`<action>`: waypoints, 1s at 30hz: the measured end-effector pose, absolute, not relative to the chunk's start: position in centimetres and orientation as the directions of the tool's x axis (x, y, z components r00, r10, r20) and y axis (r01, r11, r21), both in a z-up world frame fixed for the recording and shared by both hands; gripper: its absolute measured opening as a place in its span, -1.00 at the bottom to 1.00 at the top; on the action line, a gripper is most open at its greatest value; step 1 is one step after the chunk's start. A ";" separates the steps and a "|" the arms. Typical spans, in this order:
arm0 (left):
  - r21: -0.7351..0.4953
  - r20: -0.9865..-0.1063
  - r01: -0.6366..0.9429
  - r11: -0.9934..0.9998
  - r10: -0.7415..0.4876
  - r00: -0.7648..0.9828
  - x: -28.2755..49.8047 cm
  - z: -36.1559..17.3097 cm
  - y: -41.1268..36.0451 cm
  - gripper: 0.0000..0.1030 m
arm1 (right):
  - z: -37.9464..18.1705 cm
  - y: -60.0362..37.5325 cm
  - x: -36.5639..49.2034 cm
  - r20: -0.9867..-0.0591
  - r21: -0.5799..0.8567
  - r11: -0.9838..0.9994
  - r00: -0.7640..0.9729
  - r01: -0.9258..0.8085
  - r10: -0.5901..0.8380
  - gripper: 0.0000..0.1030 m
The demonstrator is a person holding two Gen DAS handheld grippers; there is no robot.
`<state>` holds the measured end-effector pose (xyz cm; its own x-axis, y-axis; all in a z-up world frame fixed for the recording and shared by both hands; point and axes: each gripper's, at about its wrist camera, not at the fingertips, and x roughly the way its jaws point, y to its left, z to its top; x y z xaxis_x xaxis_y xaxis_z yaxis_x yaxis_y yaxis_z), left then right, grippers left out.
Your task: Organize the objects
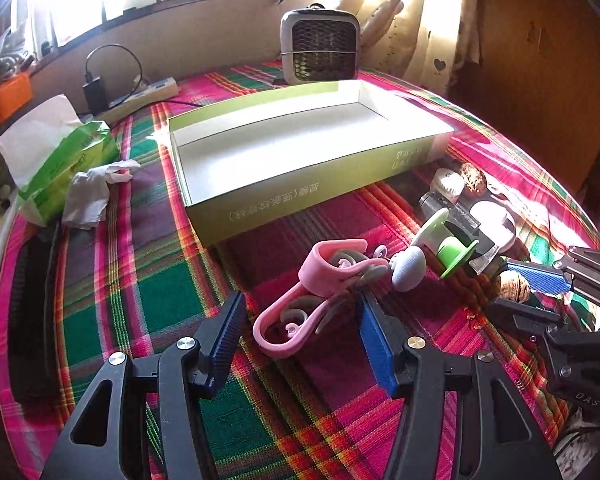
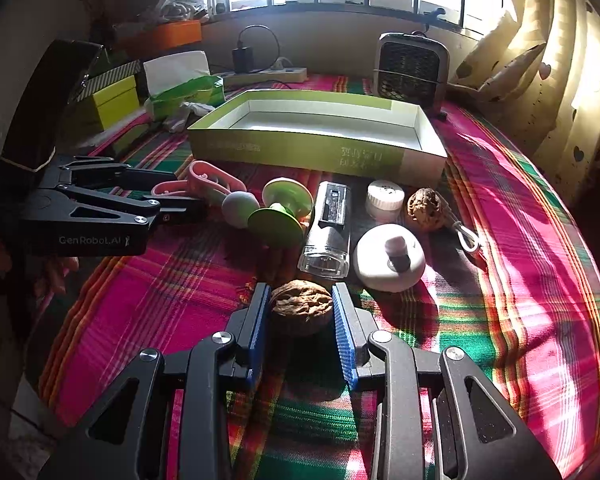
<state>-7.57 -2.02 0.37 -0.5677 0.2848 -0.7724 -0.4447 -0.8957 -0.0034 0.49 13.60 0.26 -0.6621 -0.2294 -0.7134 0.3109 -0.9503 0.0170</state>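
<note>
Right gripper: your right gripper has its blue ribbed pads on both sides of the brown wrinkled walnut. The pads look to touch the shell, so you are pinching it, probably to carry it away.
Left gripper: your left gripper is spread wide. The pink plastic clip with grey curled hooks lies between its fingers, not yet squeezed.
Walnut place: it rests on the pink and green checked tablecloth, at the near edge of the group of small things.
Small things: a grey egg-shaped ball, a green plastic spool with two discs, a clear plastic case with dark inside, a white round base with a dark knob, a small white ribbed cap and a second rough walnut on a white loop lie close together just before the box.
Box: the long shallow green cardboard box with white inside stands open, with nothing visible inside; I judge it is the place for all these things.
Writing: on the left gripper you can read "GenRobot.AI". The box side has Chinese characters, too blurred to read.
Further: a green tissue pack and a small grey fan heater stand apart.
</note>
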 end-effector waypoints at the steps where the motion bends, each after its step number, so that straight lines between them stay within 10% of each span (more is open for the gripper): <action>1: -0.003 -0.772 -0.445 -0.896 0.285 -0.568 -7.6 0.4 -2.0 0.07 | 0.3 13.6 0.5 -0.714 0.017 -0.950 -0.662 0.311 -0.229 -0.38; 15: -0.015 -0.768 -0.381 -0.924 0.255 -0.588 -6.5 0.5 -2.7 -0.55 | 0.3 13.5 0.3 -0.712 0.016 -0.951 -0.664 0.310 -0.228 -0.38; 30: -0.038 -0.765 -0.321 -0.946 0.234 -0.600 -6.0 0.4 -2.9 -0.59 | 0.2 13.5 0.3 -0.710 0.013 -0.950 -0.666 0.313 -0.229 -0.38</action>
<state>-5.99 -2.85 0.44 -0.5995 0.2344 -0.7653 -0.3214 -0.9462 -0.0380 0.34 13.54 0.25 -0.6657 -0.2293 -0.7101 0.3128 -0.9497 0.0135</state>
